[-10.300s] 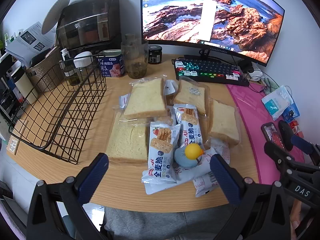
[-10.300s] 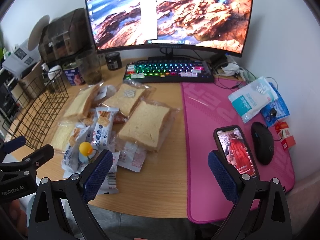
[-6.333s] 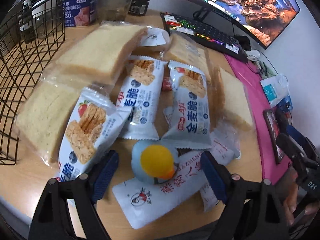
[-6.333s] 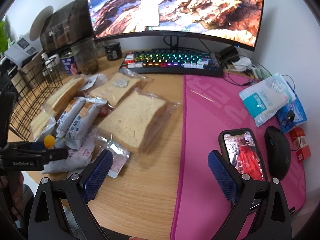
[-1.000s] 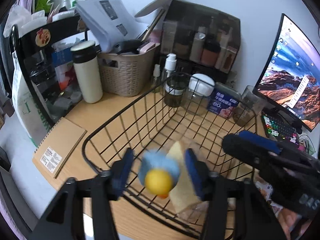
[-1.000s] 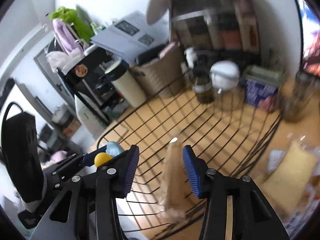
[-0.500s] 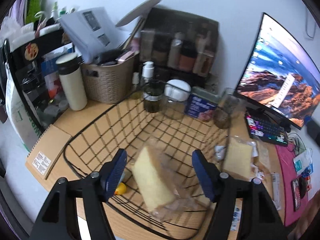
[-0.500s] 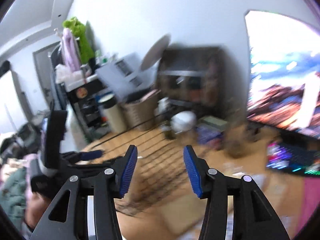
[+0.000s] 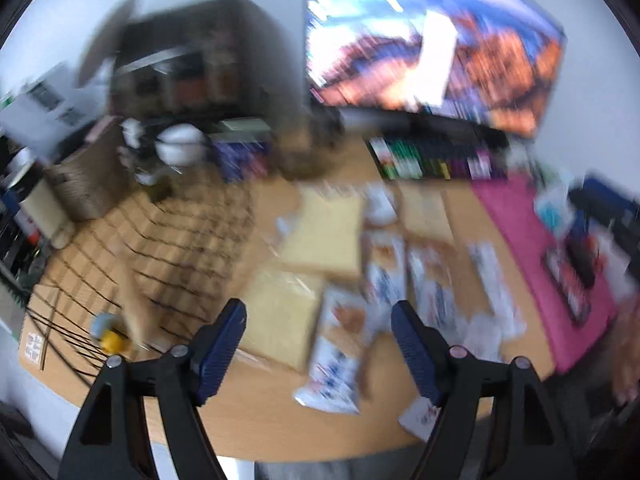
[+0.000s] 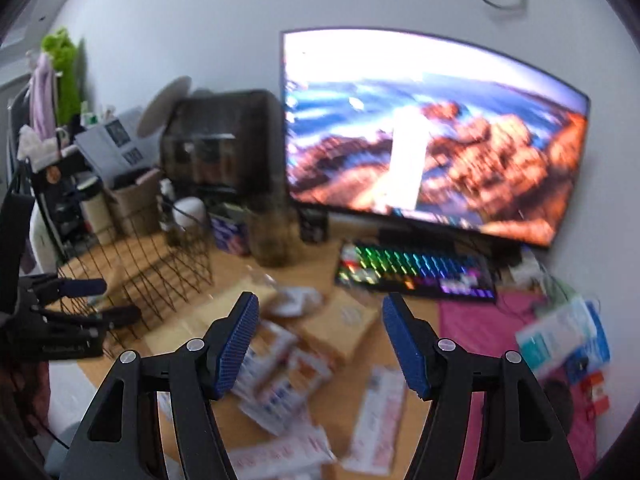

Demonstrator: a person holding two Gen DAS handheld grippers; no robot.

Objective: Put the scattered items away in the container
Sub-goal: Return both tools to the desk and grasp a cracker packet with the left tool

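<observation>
Both views are motion-blurred. The black wire basket (image 9: 168,240) stands at the left of the wooden desk; a blue-and-yellow duck toy (image 9: 106,330) and a bagged bread slice (image 9: 130,288) lie inside it. Bagged bread slices (image 9: 324,236) and cracker packets (image 9: 340,344) lie scattered on the desk. My left gripper (image 9: 318,344) is open and empty above the packets. My right gripper (image 10: 320,342) is open and empty above the bread and packets (image 10: 280,368). The basket (image 10: 152,272) and the left gripper (image 10: 76,312) show at the left of the right wrist view.
A monitor (image 10: 432,144) and a lit keyboard (image 10: 416,272) stand at the back. A pink mat (image 9: 540,264) with a phone lies at the right. Jars, a tin and a dark cabinet (image 10: 216,148) stand behind the basket.
Both grippers have let go of the duck and bread, which now lie in the basket, and have swung right from the basket toward the scattered packets. Both jaws stand open.
</observation>
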